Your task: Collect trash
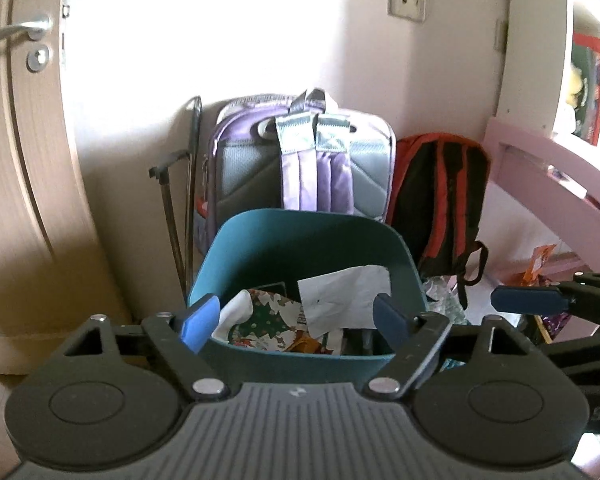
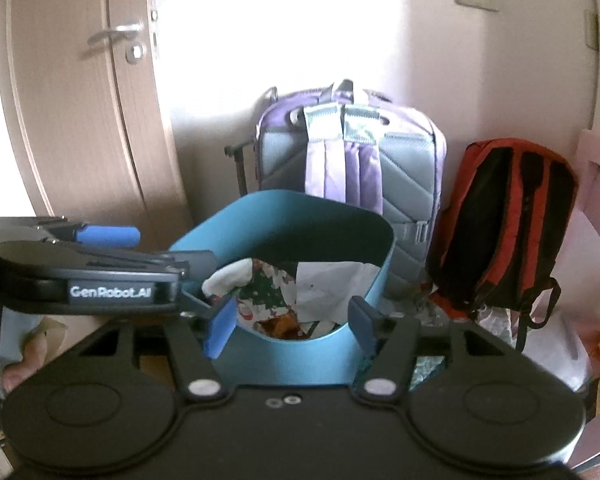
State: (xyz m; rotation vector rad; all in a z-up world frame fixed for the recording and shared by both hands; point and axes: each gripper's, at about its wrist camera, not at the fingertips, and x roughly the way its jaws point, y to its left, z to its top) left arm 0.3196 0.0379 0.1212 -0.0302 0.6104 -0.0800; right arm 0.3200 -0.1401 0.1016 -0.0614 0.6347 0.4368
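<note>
While both claws hang spread and empty above it, a teal bin sits at the centre of the frame on a bedroom floor, already holding a white sheet of paper and crumpled printed wrappers. Nothing lies between the blue pads of the left claw, nor between those of the right claw, which reads as a drop just made into the bin. Behind it, a lilac backpack and a red-and-black backpack lean on the wall, with a door at the far left. More litter seems to remain at the lower right, where an orange wrapper lies under pink furniture; the next move likely calls for swinging a claw that way and closing on a loose edge
</note>
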